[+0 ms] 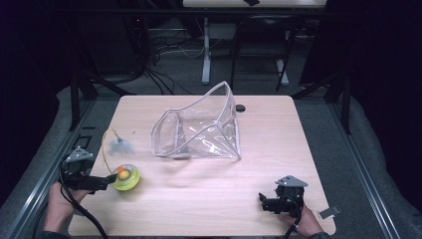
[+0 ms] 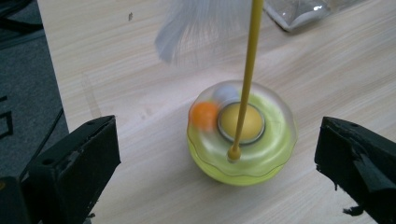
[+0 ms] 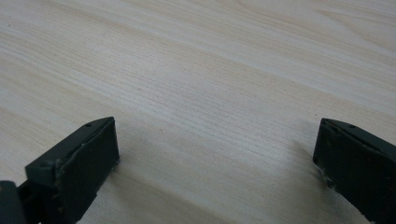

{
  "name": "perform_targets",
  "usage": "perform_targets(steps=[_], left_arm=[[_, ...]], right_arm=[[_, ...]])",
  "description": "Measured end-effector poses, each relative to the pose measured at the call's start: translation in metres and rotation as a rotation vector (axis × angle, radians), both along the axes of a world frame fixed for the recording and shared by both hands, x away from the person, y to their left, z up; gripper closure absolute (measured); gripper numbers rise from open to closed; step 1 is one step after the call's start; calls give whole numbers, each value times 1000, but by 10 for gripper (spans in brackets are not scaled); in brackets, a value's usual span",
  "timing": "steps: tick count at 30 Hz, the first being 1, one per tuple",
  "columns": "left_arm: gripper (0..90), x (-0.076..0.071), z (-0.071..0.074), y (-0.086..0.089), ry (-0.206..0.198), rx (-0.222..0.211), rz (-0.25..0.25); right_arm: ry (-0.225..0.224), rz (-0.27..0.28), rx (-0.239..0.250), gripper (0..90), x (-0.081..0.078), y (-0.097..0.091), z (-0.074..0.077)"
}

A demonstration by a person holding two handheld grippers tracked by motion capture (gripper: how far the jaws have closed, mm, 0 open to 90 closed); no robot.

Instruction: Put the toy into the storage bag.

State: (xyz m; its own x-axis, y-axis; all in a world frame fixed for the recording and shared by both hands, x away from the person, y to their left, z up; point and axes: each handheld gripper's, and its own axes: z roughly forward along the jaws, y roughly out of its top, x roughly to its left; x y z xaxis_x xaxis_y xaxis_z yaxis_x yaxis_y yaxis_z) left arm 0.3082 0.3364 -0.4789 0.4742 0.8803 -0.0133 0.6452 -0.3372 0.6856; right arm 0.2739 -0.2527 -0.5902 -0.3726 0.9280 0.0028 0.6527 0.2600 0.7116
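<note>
Left gripper [image 2: 217, 154] sits wide open, with the yellow toy [image 2: 242, 135] right between its jaws, not touching either.

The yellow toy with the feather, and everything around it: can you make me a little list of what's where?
toy: round yellow toy on the table, orange ball inside
wand: yellow wand rises from the toy, feather at its end
left hand-held gripper: open, jaws either side of the toy, not touching
right hand-held gripper: open, over bare wood
bag: clear plastic bag, mid-table
</note>
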Motion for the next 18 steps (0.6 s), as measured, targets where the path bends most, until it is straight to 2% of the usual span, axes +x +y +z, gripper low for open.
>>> perform_targets(steps=[4,7,11,14,16,18], left_arm=[[0,0,9,-5,-17,22,-7],[0,-1,14,-8,-33,23,-13],[1,2,22,-10,-32,15,-3],[2,4,26,-12,-40,38,0],[25,6,29,-14,-47,46,-1],[83,7,31,-15,-54,42,-5]], right_arm=[[0,0,0,0,0,0,0],[2,-1,0,0,0,0,0],[0,0,0,0,0,0,0],[2,-1,0,0,0,0,0],[0,0,0,0,0,0,0],[2,-1,0,0,0,0,0]])
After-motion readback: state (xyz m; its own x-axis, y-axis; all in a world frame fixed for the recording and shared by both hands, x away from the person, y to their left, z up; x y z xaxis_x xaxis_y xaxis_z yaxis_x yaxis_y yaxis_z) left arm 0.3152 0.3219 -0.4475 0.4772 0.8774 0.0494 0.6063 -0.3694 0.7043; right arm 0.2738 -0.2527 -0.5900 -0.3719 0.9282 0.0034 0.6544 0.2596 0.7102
